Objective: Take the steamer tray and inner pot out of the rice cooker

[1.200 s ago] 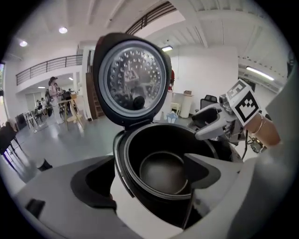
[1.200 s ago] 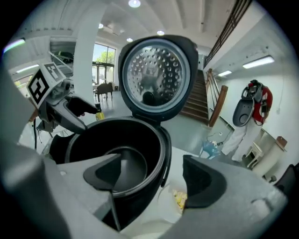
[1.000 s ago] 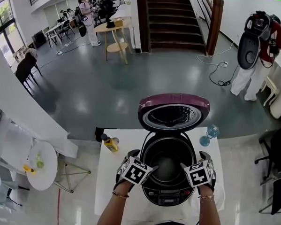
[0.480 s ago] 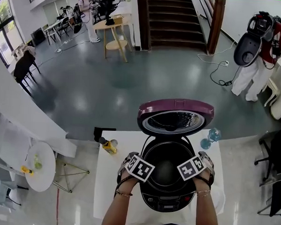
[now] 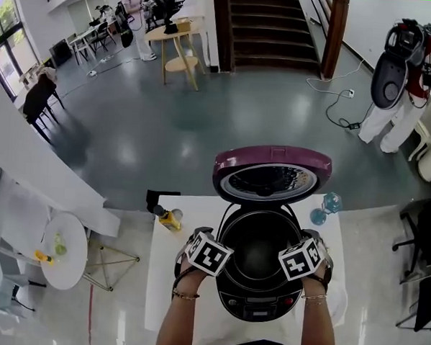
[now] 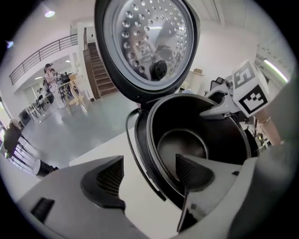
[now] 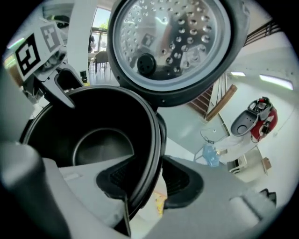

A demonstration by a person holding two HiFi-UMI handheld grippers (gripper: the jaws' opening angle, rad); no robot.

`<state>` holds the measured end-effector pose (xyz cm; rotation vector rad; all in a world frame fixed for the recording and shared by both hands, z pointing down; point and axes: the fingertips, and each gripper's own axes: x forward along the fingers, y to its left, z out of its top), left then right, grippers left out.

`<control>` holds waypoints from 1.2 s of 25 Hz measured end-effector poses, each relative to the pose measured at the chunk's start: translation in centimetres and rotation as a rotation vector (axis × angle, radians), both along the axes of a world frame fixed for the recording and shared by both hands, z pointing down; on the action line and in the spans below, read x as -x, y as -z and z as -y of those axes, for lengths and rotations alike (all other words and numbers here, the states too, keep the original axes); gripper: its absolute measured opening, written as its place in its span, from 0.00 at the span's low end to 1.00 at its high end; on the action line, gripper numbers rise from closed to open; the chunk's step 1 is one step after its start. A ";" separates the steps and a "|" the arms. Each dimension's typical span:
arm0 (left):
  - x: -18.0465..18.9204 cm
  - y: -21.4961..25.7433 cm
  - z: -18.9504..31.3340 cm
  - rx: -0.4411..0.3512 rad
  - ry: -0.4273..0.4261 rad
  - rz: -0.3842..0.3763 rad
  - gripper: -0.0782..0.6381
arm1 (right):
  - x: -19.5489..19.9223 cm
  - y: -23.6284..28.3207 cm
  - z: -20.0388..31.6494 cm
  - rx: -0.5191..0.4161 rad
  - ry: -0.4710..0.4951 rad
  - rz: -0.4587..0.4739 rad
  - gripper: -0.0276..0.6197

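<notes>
The rice cooker stands on the white table with its purple lid up. The dark inner pot sits in it, its inside bare. My left gripper straddles the pot's left rim. Its jaws have just been closing, but the pads still stand clear of the rim. My right gripper has just been closing on the right rim, one pad inside the pot and one outside, both against it. In the head view this gripper sits at the cooker's right side.
A yellow bottle stands at the table's far left corner and a blue glass at its far right. The raised lid looms just behind both grippers. A small round table stands to the left. A person stands far off.
Both grippers have shifted a little along the cooker's sides and sit at the pot's rim. The cooker and its lid have not moved.
</notes>
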<state>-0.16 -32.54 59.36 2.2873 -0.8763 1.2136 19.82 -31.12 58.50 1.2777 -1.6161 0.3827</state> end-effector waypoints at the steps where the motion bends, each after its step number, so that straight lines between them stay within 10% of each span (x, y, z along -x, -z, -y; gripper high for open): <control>1: 0.1 0.4 0.0 -0.002 0.000 -0.010 0.59 | 0.1 0.4 0.0 -0.017 -0.002 0.007 0.28; 6: 0.2 1.2 -0.5 -0.014 -0.003 -0.043 0.54 | 1.6 2.3 -0.2 -0.097 -0.006 0.115 0.08; 20: -0.2 6.3 -3.2 -0.027 0.013 -0.217 0.39 | 1.4 8.5 -1.4 -0.307 -0.101 0.423 0.08; 30: 1.2 12.6 -5.4 -0.203 0.131 -0.257 0.19 | 2.9 14.7 -4.3 -0.495 -0.056 0.475 0.09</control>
